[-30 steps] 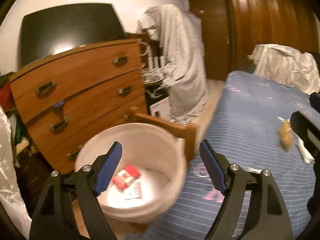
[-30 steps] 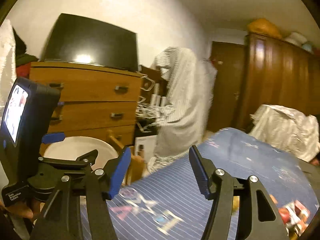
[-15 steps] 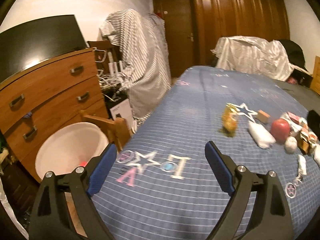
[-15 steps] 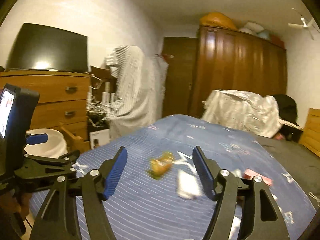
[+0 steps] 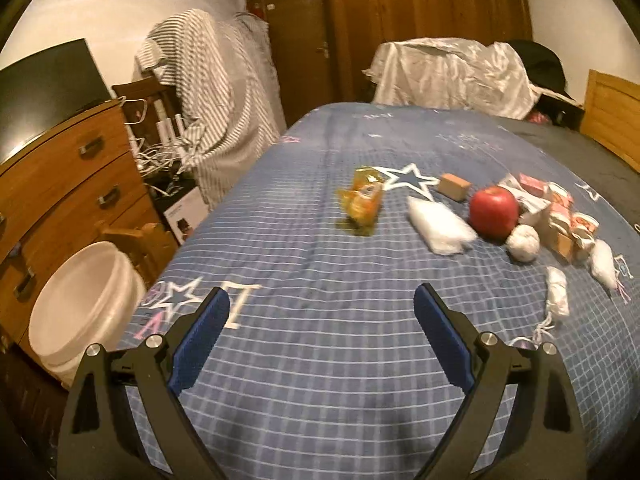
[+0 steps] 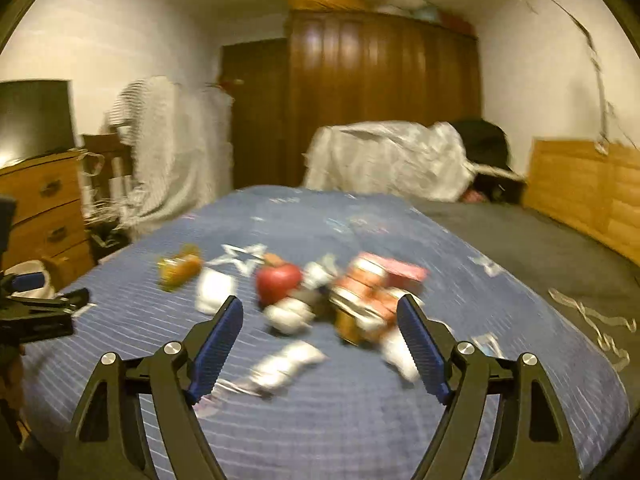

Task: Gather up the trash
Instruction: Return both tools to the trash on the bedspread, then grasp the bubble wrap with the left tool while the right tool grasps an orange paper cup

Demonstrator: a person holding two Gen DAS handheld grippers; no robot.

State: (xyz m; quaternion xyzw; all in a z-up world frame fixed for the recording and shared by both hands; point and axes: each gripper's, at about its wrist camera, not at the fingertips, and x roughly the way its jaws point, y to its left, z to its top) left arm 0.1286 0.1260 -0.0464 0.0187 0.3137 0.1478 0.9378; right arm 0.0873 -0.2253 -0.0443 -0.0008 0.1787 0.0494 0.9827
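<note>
Both tools hang over the near end of the bed, each with its blue-padded black fingers spread wide and nothing between them: the left gripper (image 5: pixel 322 336) above bare blue checked bedspread (image 5: pixel 320 360), the right gripper (image 6: pixel 320 340) above the blurred heap of litter

Just past the left tool's right finger lies a small white twisted wrapper with a string tail (image 5: pixel 557 296), and beyond it a long white plastic packet (image 5: pixel 603 263). Farther up sits a crumpled white paper ball (image 5: pixel 523 242), touching a round red apple (image 5: pixel 493 211). To the apple's right is a cluster of red-and-white paper cups and wrappers (image 5: pixel 560 216); to its left a flat white plastic pouch (image 5: pixel 440 226), and left again, a little apart, a crinkled yellow-orange snack bag (image 5: pixel 362 200). Behind the apple stands a small tan wooden block (image 5: pixel 453 186) beside a printed white star

Off the bed's left edge, well apart from the litter, a round white plastic bucket (image 5: pixel 84 304) stands before a brown wooden chest of drawers (image 5: pixel 60 184). At the far end a silvery-white sheet (image 5: pixel 448 74) is draped over something, with a dark wooden wardrobe (image 5: pixel 424 12) behind
</note>
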